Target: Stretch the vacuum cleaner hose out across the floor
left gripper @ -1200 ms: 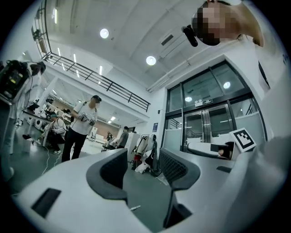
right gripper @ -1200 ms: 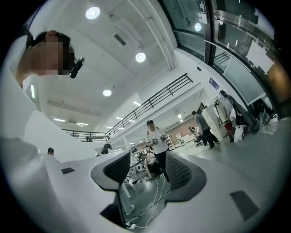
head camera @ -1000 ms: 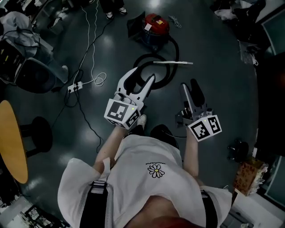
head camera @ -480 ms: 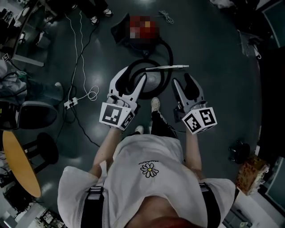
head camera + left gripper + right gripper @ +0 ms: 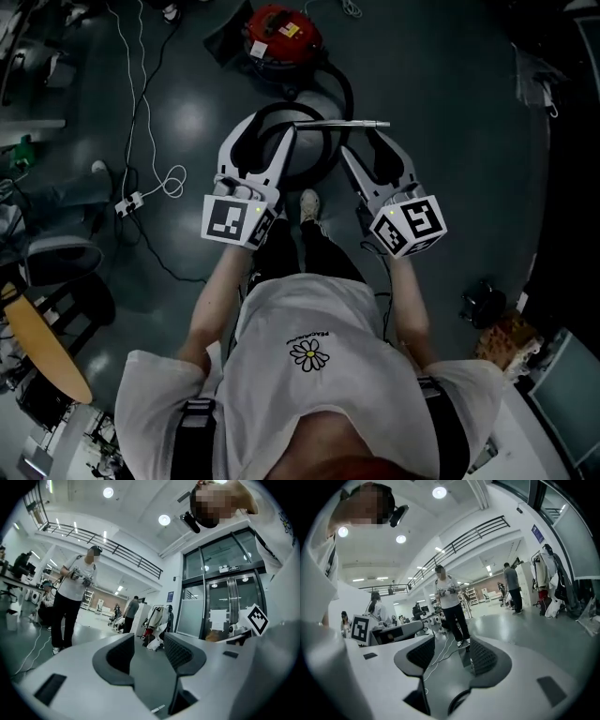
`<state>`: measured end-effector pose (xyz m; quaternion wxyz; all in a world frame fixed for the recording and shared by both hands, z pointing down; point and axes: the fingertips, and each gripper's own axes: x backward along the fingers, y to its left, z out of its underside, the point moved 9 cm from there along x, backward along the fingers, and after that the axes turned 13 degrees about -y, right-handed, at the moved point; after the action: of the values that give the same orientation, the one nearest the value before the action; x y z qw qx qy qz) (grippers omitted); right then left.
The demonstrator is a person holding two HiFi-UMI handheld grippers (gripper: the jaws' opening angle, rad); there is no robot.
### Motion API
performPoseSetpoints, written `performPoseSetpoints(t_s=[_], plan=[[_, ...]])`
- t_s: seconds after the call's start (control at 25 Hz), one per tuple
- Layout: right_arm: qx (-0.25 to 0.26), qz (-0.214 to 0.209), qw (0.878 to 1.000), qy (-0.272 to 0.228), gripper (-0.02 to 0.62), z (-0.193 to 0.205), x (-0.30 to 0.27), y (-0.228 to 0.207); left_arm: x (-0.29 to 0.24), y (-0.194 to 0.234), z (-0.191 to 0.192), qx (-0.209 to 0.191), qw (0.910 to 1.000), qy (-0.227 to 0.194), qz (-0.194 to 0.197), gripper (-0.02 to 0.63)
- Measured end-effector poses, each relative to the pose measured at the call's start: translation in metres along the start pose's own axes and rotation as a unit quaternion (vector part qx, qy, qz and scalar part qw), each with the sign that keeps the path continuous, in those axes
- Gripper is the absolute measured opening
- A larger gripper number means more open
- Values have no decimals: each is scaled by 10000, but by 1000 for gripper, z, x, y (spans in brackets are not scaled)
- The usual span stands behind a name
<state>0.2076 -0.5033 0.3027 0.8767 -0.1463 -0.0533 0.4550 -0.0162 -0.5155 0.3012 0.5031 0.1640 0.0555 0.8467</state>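
Nearest me, the left gripper [image 5: 265, 150] and the right gripper [image 5: 367, 155] are both released, jaws apart with nothing between them, and both point forward above the floor [image 5: 450, 141]. Just past their tips lies the metal wand [image 5: 328, 123], its long axis running left to right. Beyond it the hose [image 5: 349, 97] lies coiled, leading to the red vacuum cleaner [image 5: 281, 33]. I judge the right gripper nearer the wand's free end.

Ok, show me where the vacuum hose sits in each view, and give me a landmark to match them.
Head view: the hose loops on the floor just below the red vacuum, top centre.
Left gripper view: not in it.
Right gripper view: a dark curve low between the jaws may be it; cannot tell.
Landmark: the white floor cable.
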Motion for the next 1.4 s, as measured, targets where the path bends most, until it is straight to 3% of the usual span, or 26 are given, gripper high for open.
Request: performPoseSetpoints(t_s=[0.12, 0.16, 0.24, 0.36, 0.52, 0.68, 0.76, 0.84, 0.96, 1.04, 1.12, 1.24, 1.4], plan=[[155, 165, 9995, 200, 245, 12, -13, -11, -14, 18, 23, 144, 9994, 300, -1, 198], [163, 220, 9993, 272, 245, 18, -15, -14, -15, 24, 30, 67, 9989, 462, -58, 160], [145, 255, 9985, 464, 245, 30, -20, -21, -14, 34, 45, -124, 9968, 764, -212, 6], [160, 241, 9976, 635, 245, 45, -26, -28, -12, 45, 60, -96, 9949, 960, -289, 6], [268, 324, 9971, 630, 245, 59, -26, -31, -6, 44, 67, -193, 9947, 913, -420, 6], [334, 391, 9968, 614, 246, 79, -33, -40, -10, 42, 82, -358, 9954, 833, -307, 8], [639, 284, 9939, 854, 245, 104, -40, -54, -14, 47, 106, -144, 9966, 704, -406, 8], [1146, 68, 9842, 1344, 247, 149, -50, -77, -9, 57, 153, -40, 9949, 914, -427, 9], [2157, -250, 9510, 2203, 247, 257, -69, -132, 3, 81, 260, 91, 9905, 1334, -330, 10], [3006, -451, 9141, 2682, 247, 344, -88, -178, 9, 104, 343, 260, 9879, 1524, -126, 54], [3675, -702, 8731, 3127, 247, 429, -108, -220, 15, 124, 419, 322, 9846, 1710, 147, 159], [4143, -977, 8218, 3787, 247, 538, -126, -276, 26, 144, 509, 109, 9798, 1944, 460, 164], [4376, -1099, 7687, 4533, 247, 636, -147, -332, 32, 172, 596, 81, 9731, 2200, 671, 164]])
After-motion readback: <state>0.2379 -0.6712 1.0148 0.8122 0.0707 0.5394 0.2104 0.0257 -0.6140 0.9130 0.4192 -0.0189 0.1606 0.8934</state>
